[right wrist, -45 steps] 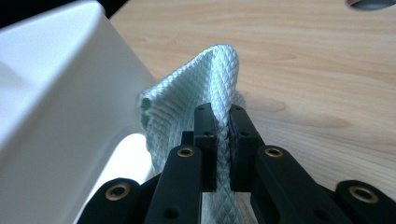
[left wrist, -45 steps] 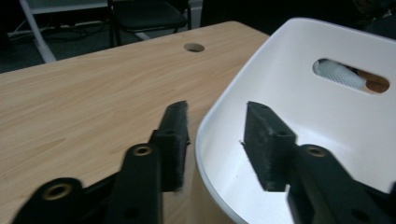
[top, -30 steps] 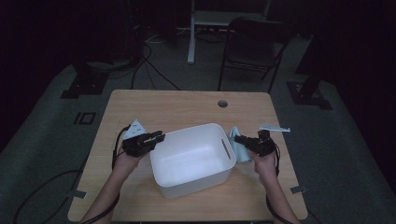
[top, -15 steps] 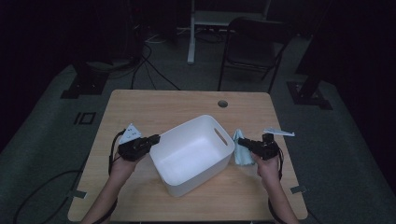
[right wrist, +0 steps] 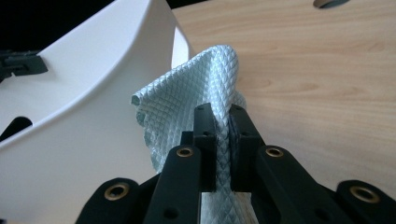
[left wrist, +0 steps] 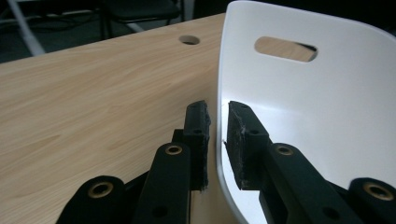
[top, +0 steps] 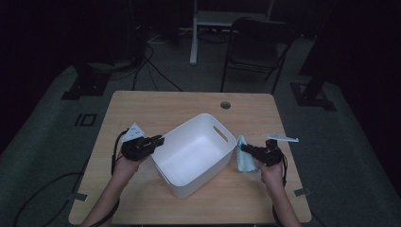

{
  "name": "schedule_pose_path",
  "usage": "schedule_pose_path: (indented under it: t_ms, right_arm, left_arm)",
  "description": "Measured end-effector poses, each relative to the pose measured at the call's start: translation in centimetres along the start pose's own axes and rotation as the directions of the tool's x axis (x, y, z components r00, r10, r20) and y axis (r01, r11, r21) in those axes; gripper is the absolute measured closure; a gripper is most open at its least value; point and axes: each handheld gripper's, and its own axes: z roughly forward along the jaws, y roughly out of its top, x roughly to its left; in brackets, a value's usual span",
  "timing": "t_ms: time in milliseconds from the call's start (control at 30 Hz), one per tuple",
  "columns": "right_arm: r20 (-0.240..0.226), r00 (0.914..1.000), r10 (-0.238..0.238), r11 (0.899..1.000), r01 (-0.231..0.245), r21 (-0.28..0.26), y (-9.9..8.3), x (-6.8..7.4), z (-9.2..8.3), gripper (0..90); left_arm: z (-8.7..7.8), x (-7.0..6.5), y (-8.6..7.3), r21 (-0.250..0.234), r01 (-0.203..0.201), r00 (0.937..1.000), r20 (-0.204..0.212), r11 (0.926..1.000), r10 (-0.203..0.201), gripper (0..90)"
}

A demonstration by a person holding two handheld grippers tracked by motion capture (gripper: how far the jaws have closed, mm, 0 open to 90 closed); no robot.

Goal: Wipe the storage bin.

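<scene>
A white plastic tub with handle slots stands askew in the middle of the wooden table. My left gripper is at its left rim. In the left gripper view the gripper is shut on the tub's rim, one jaw outside the wall and one inside. My right gripper is just off the tub's right corner, shut on a light blue quilted cloth. In the right gripper view the cloth rises in a fold from the shut gripper, close to the tub's outer wall.
A round cable hole sits near the table's far edge. A dark folding chair and a white desk leg stand on the floor beyond. Cables lie on the floor at the left. Bare wood stretches behind the tub.
The tub has turned anticlockwise on the table, with its slotted end swinging farther away, while the left gripper kept hold of its rim. The right gripper and cloth shifted slightly nearer.
</scene>
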Motion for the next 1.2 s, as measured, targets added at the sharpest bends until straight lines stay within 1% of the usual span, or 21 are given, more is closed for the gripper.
schedule_pose_path:
  t_ms: [33,67,100,133,167,200,233,333,400,433,467,600,667,700,767,833,900,1000,1100,1167,1200]
  right_arm:
    - [0.003,1.0000,-0.001,1.000,0.001,0.003,-0.1,-0.1,0.0,84.0]
    - [0.004,1.0000,0.003,1.000,-0.003,0.006,-0.2,-0.1,0.0,83.9]
    - [0.005,1.0000,0.004,1.000,-0.004,0.008,-0.3,-0.1,0.0,83.9]
    - [0.008,1.0000,0.000,1.000,0.000,0.011,-0.3,-0.1,0.0,84.0]
    - [0.011,0.9999,-0.003,1.000,0.003,0.015,-0.4,-0.1,0.1,83.9]
    - [0.012,0.9999,-0.005,1.000,0.005,0.019,-0.4,-0.1,0.1,83.9]
    - [0.011,0.9999,-0.002,1.000,0.001,0.020,-0.5,-0.2,0.1,83.9]
    - [0.009,1.0000,0.003,1.000,-0.003,0.019,-0.6,-0.2,0.1,83.9]
    - [0.010,0.9999,0.004,1.000,-0.005,0.021,-0.6,-0.3,0.2,83.9]
    - [0.009,0.9999,0.008,1.000,-0.008,0.020,-0.7,-0.3,0.2,83.9]
    - [0.010,0.9999,0.010,1.000,-0.010,0.020,-0.7,-0.4,0.2,83.9]
    - [0.005,0.9999,0.014,1.000,-0.014,0.015,-0.6,-0.3,0.0,83.9]
    - [0.005,0.9999,0.010,1.000,-0.010,0.011,-0.5,-0.3,0.0,83.9]
    - [0.005,0.9999,0.010,1.000,-0.010,0.011,-0.5,-0.3,0.0,84.0]
    - [0.001,0.9999,0.012,1.000,-0.012,0.010,-0.5,-0.2,0.0,83.9]
    - [-0.004,1.0000,0.008,1.000,-0.008,0.010,-0.4,0.0,0.0,83.9]
    - [-0.007,1.0000,0.001,1.000,-0.001,0.010,-0.4,0.2,0.1,83.9]
    - [-0.014,0.9999,-0.008,1.000,0.008,0.003,-0.2,0.5,0.0,84.0]
    - [-0.033,0.9994,-0.012,1.000,0.011,-0.022,0.3,0.9,-0.5,84.0]
    - [-0.052,0.9986,-0.014,0.999,0.012,-0.045,0.7,1.3,-1.0,84.0]
    - [-0.062,0.9978,-0.024,0.998,0.020,-0.065,1.0,1.6,-1.4,84.0]
  left_arm:
    - [0.1,0.0,0.0,0.002,0.001,1.0000,0.002,1.0000,-0.001,77.9]
    - [0.2,-0.1,0.1,-0.003,-0.003,1.0000,-0.009,1.0000,0.003,78.0]
    - [0.2,-0.1,0.1,-0.008,-0.004,1.0000,-0.008,1.0000,0.004,78.4]
    - [0.3,-0.1,0.2,-0.009,-0.003,1.0000,-0.005,1.0000,0.003,80.0]
    - [0.3,-0.2,0.2,-0.011,-0.008,0.9999,-0.015,0.9999,0.008,81.5]
    - [0.3,-0.2,0.2,-0.011,-0.006,0.9998,-0.016,0.9999,0.006,85.0]
    - [0.4,-0.2,0.2,-0.009,0.001,0.9999,-0.011,1.0000,-0.001,85.0]
    - [0.5,-0.4,0.2,-0.009,-0.008,0.9997,-0.022,0.9999,0.008,86.4]
    - [0.4,-0.8,0.1,-0.010,-0.020,0.9989,-0.043,0.9998,0.019,87.5]
    - [0.3,-0.9,0.1,-0.011,-0.018,0.9986,-0.051,0.9998,0.017,87.7]
    - [0.2,-1.1,0.0,-0.012,-0.015,0.9972,-0.073,0.9998,0.014,87.8]
    - [-0.4,-1.6,-0.3,-0.014,0.003,0.9921,-0.126,0.9999,-0.004,88.0]
    - [-0.6,-1.7,-0.4,-0.015,0.013,0.9914,-0.130,0.9998,-0.015,87.9]
    - [-0.6,-1.9,-0.5,-0.014,0.008,0.9899,-0.142,0.9999,-0.010,87.8]
    - [-0.6,-2.0,-0.6,-0.018,0.000,0.9896,-0.144,0.9998,-0.003,87.7]
    - [-0.6,-2.1,-0.4,-0.005,-0.013,0.9894,-0.145,0.9999,0.013,87.7]
    - [-0.7,-2.0,-0.5,-0.006,-0.012,0.9910,-0.133,0.9999,0.012,87.6]
    - [-0.6,-1.8,-0.6,-0.013,-0.010,0.9916,-0.129,0.9999,0.008,87.6]
    - [-0.6,-1.8,-0.7,-0.021,-0.010,0.9915,-0.130,0.9997,0.007,87.5]
    - [-0.5,-1.9,-0.8,-0.025,-0.014,0.9908,-0.135,0.9996,0.010,87.3]
    - [-0.5,-2.0,-0.8,-0.027,-0.017,0.9903,-0.138,0.9995,0.013,87.3]
